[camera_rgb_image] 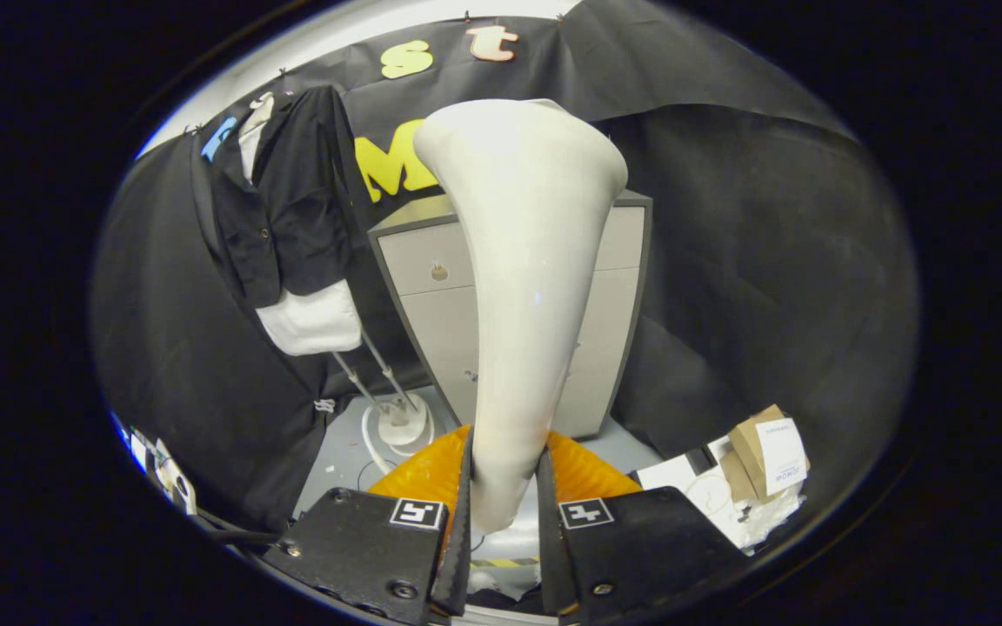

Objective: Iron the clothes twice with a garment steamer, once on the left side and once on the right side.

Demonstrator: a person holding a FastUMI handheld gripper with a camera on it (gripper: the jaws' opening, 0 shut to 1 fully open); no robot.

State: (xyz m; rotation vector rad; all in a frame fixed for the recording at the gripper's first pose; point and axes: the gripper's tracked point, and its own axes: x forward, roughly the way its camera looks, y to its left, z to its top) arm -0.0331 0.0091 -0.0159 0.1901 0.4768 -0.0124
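My gripper [504, 509] is shut on the handle of a white garment steamer [527, 287], which rises upright from between the fingers and widens to its head at the top. Off to the left, beyond the fingers, a black shirt [292, 200] hangs on a stand over a white garment [311, 320] whose hem shows below it. The steamer's head is apart from the shirt, to its right. The stand's metal poles [375, 374] lead down to a white base [401, 422] on the floor.
A grey drawer cabinet [431, 287] stands behind the steamer. Cardboard boxes and white packaging [758, 474] lie on the floor to the right. A white cord [370, 439] curves around the stand's base.
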